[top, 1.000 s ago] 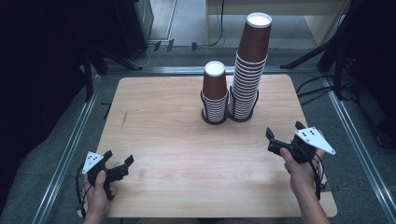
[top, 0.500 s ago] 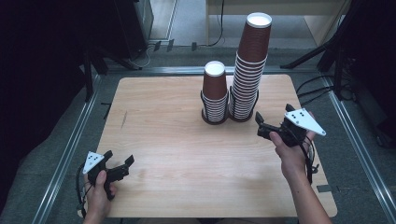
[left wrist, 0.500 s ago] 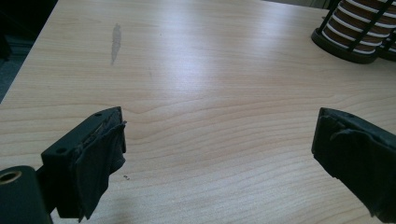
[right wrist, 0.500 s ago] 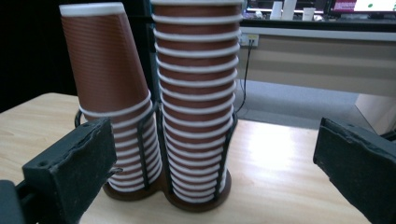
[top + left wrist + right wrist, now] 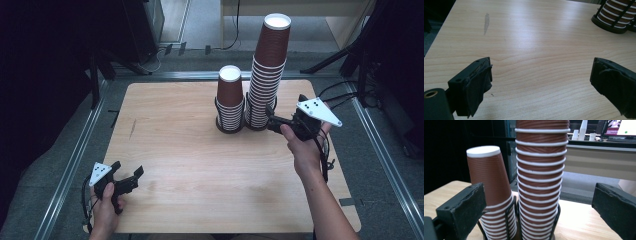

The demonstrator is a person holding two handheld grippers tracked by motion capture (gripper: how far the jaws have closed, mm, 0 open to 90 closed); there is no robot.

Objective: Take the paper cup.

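Two stacks of upside-down brown paper cups stand in black wire holders at the table's far middle: a short stack [image 5: 230, 97] and, to its right, a tall stack [image 5: 269, 70]. My right gripper [image 5: 271, 121] is open, level with the foot of the tall stack and just right of it, not touching. In the right gripper view the tall stack [image 5: 541, 172] rises between the spread jaws, with the short stack [image 5: 489, 180] to the left. My left gripper [image 5: 128, 171] rests open near the front left corner, with bare wood between its fingers [image 5: 472, 82].
The wooden table [image 5: 175, 130] has a dark streak [image 5: 486, 21] on its left part. A holder base [image 5: 612, 23] sits far ahead of the left gripper. Metal rails run along both sides of the table, and cables lie at the right edge.
My right gripper has moved forward and left, from the right edge of the table up to the foot of the tall stack. The left gripper has hardly moved.
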